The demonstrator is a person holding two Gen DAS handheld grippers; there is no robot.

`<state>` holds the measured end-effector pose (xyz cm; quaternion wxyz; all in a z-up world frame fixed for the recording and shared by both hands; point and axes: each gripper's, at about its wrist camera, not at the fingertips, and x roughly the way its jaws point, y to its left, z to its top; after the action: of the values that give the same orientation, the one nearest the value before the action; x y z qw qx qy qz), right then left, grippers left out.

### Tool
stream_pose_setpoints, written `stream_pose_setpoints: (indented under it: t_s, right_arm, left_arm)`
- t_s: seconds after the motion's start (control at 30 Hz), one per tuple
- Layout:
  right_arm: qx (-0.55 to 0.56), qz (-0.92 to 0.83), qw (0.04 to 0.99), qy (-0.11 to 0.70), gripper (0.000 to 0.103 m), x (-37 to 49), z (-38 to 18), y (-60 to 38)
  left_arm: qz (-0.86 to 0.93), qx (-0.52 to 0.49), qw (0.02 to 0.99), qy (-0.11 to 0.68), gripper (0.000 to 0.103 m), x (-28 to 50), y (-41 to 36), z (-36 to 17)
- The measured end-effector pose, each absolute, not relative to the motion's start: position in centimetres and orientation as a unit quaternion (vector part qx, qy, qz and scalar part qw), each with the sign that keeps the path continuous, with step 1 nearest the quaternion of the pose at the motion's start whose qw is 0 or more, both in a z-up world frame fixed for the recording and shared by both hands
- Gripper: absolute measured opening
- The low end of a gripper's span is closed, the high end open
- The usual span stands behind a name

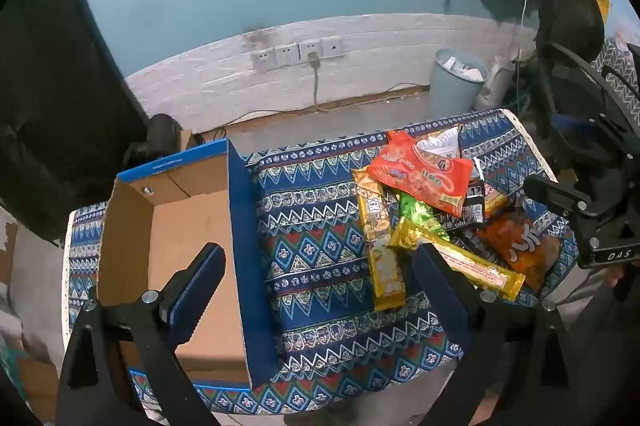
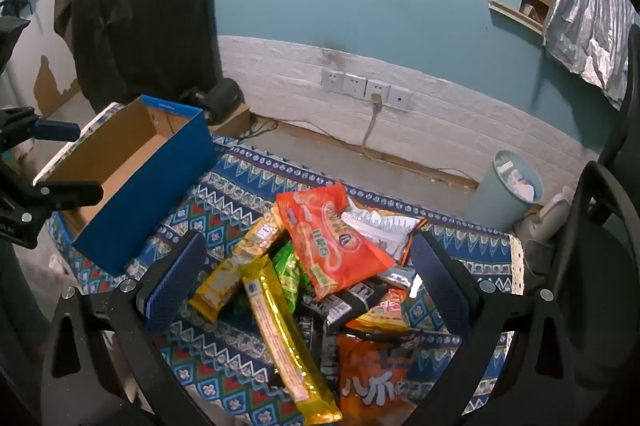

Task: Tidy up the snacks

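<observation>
Fingers of the left gripper [image 1: 316, 278] stand wide apart and grasp nothing; one hangs over the blue cardboard box [image 1: 240, 266], the other over the patterned cloth [image 1: 320, 226] beside the snack pile. That box lies open-topped on the cloth, well left of the snacks, its brown inside bare. The right gripper [image 2: 308, 274] is likewise spread and unloaded, its two blue-padded fingers straddling the heap from above. In the heap, a red-orange bag [image 2: 328, 238] lies on top, over a green packet [image 2: 290, 276] and dark wrappers; two long yellow bars [image 2: 284, 338] cross beneath it, and an orange bag [image 2: 372, 378] lies nearest the camera. Beyond the cloth stand a grey waste bin [image 2: 508, 193] and wall sockets [image 2: 366, 87].
</observation>
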<state>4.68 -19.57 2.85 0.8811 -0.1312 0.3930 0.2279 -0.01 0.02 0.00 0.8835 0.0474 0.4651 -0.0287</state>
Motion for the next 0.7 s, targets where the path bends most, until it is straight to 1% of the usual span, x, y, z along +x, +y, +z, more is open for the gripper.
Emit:
stream_pose_setpoints:
  t_s: [0.7]
  right_arm:
    - [-0.131,0.227,0.879,0.399,0.100,4.94,2.67,-19.80]
  left_arm:
    - [-0.009,0.044,0.889,0.456,0.096,0.10,0.63,0.22]
